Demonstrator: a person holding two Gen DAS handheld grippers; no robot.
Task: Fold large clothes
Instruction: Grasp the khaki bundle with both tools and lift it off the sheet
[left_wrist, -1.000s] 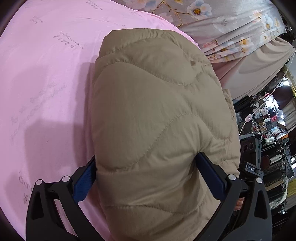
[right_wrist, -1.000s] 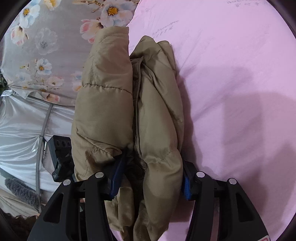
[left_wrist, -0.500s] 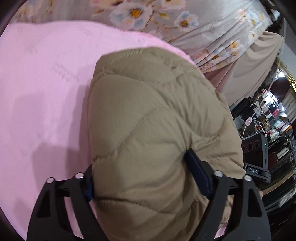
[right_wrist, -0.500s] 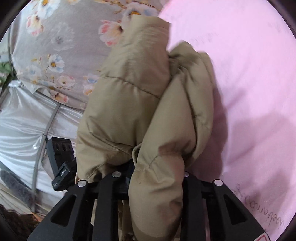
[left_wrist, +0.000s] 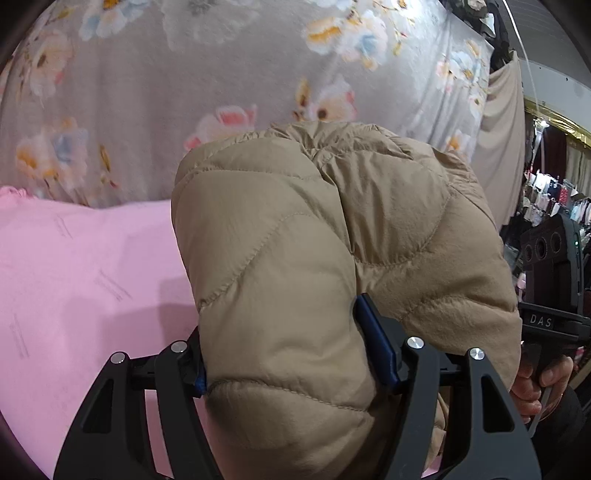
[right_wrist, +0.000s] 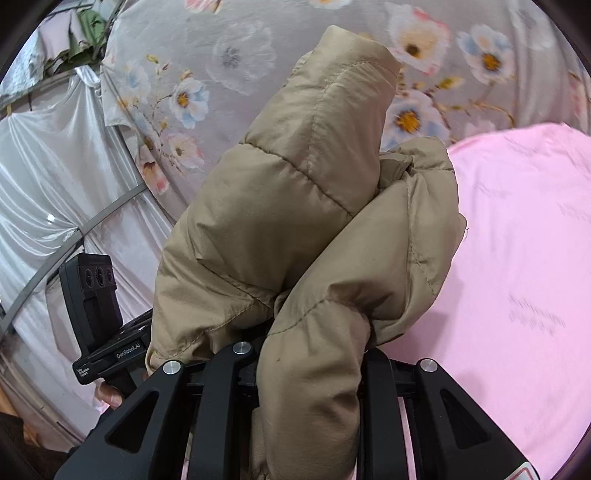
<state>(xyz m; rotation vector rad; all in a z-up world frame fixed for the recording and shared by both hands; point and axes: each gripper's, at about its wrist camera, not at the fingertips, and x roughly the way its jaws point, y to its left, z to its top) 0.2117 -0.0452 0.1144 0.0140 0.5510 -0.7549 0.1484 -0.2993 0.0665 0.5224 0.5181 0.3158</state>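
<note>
Both grippers, left gripper (left_wrist: 284, 354) and right gripper (right_wrist: 310, 354), clamp the bunched tan puffer jacket (left_wrist: 332, 258) above the pink sheet (left_wrist: 74, 277); folding looks unfinished, laying flat remains.

Right gripper (right_wrist: 310, 354) pinches bunched tan jacket (right_wrist: 306, 206).
</note>
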